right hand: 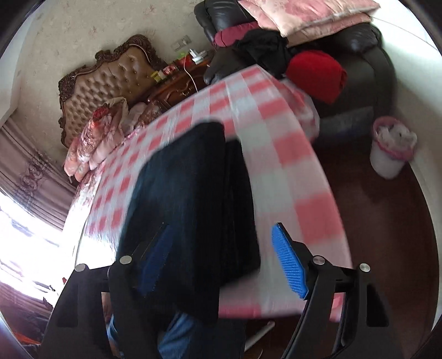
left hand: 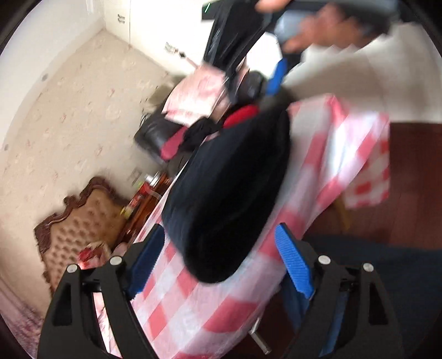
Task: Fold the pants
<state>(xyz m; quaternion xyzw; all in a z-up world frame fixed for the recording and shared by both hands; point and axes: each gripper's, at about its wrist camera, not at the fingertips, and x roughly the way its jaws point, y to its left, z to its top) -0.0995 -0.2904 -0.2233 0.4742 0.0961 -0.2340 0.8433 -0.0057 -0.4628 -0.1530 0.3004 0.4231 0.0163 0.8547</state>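
Observation:
Dark navy pants (left hand: 229, 190) lie folded in a compact bundle on a table with a pink-and-white checked cloth (left hand: 326, 154). My left gripper (left hand: 221, 262) is open and empty, its blue pads either side of the bundle's near end, above it. In the right wrist view the pants (right hand: 193, 198) lie on the checked cloth (right hand: 276, 143). My right gripper (right hand: 221, 262) is open and empty over their near edge. The right gripper's blue finger (left hand: 277, 76) and the hand holding it show at the top of the left wrist view. Both views are blurred.
A black leather sofa (right hand: 359, 69) with pink cushions (right hand: 304, 13), a red cloth (right hand: 317, 74) and dark clothes stands beyond the table. A tufted headboard (right hand: 105, 82), a wooden nightstand (right hand: 179, 85) and a bed are at left. A white bin (right hand: 392, 149) stands on the dark floor.

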